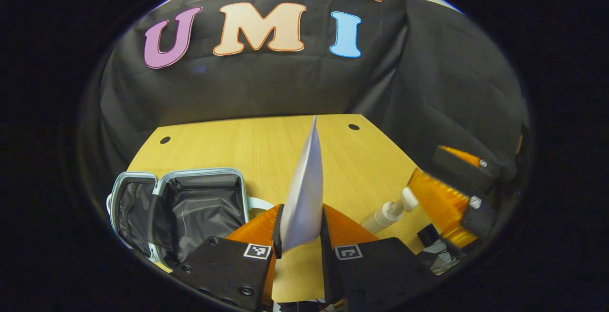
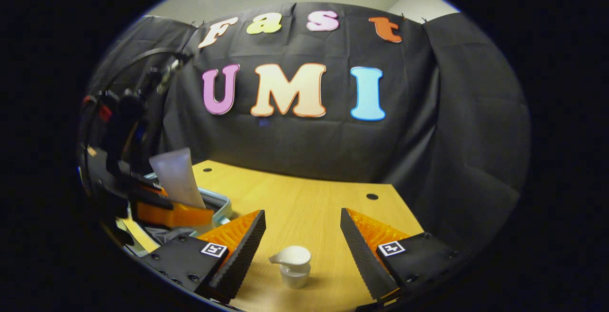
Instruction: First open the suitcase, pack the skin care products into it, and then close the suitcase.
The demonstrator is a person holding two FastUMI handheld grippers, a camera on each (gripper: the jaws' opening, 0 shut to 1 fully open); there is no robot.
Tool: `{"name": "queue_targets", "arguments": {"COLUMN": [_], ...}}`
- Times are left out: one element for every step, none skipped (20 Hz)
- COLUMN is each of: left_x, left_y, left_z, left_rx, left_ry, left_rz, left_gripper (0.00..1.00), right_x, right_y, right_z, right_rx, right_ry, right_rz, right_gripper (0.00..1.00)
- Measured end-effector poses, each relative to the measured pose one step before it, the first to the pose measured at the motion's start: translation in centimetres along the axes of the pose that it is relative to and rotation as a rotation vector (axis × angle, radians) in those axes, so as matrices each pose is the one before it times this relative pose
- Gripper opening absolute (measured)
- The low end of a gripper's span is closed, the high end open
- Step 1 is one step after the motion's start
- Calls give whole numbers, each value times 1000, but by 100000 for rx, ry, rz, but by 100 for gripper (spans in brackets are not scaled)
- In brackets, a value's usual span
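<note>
Suitcase is the landmark in the left gripper view: it lies open on the wooden table, its dark lining showing, at the near edge of the tabletop. Just beside the suitcase, the left gripper pinches a white tube between its two fingers, both pressing on the tube's lower end; the tube stands upright, flat end up. Well apart from the suitcase, across the gripper, a white pump bottle stands on the table, and the right gripper hangs close to its pump head.

In the right gripper view, the suitcase shows part of its pale rim, with the left gripper holding the tube upright just over it. The right gripper is spread wide, and the pump bottle stands between its fingers, touching neither, away from the suitcase.
</note>
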State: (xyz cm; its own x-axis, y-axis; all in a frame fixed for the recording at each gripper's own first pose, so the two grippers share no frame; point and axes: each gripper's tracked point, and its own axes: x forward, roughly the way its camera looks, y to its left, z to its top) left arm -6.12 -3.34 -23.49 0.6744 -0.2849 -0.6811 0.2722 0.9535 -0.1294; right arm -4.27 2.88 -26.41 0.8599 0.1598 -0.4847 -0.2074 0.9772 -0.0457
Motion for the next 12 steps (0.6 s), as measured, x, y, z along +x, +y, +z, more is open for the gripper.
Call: {"name": "queue_targets", "arguments": {"left_x": [-366,-434,-270,-305,-266,-292,-177,-243,-122,-327,-235,-178], "left_y": [368,337,288,221,292,285,290,394,351,455,381,373], "left_z": [37,80,17,17,-12,62,-30,123,38,-163,-40,-36], "left_rx": [600,529,291,183,34,26,-264,-503,-268,-226,-50,66], "left_ry": [-139,-137,-124,90,95,38,-161,-361,-79,309,-147,131], "left_rz": [818,616,607,326,564,579,588,1087,596,979,669,515], "left_gripper": [34,34,34,34,34,34,34,34,34,34,34,34], "right_x": [282,335,297,360,284,379,440,414,544,405,354,272], "right_y": [164,83,104,55,-6,-99,-80,-101,101,183,273,143], "right_z": [-1356,-1240,-1114,-1007,-954,-720,-912,-818,-987,-1039,-1001,-841], "right_rx": [-385,-380,-133,-455,-475,-603,-551,-380,-220,-195,-120,-270], "right_ry": [2498,2654,2271,1732,1779,1083,1221,1399,2063,2779,2660,1950], "right_rz": [-41,-306,-58,-156,-456,-573,-589,-398,270,720,784,189], "right_gripper": [99,99,99,99,99,99,99,99,99,99,99,100]}}
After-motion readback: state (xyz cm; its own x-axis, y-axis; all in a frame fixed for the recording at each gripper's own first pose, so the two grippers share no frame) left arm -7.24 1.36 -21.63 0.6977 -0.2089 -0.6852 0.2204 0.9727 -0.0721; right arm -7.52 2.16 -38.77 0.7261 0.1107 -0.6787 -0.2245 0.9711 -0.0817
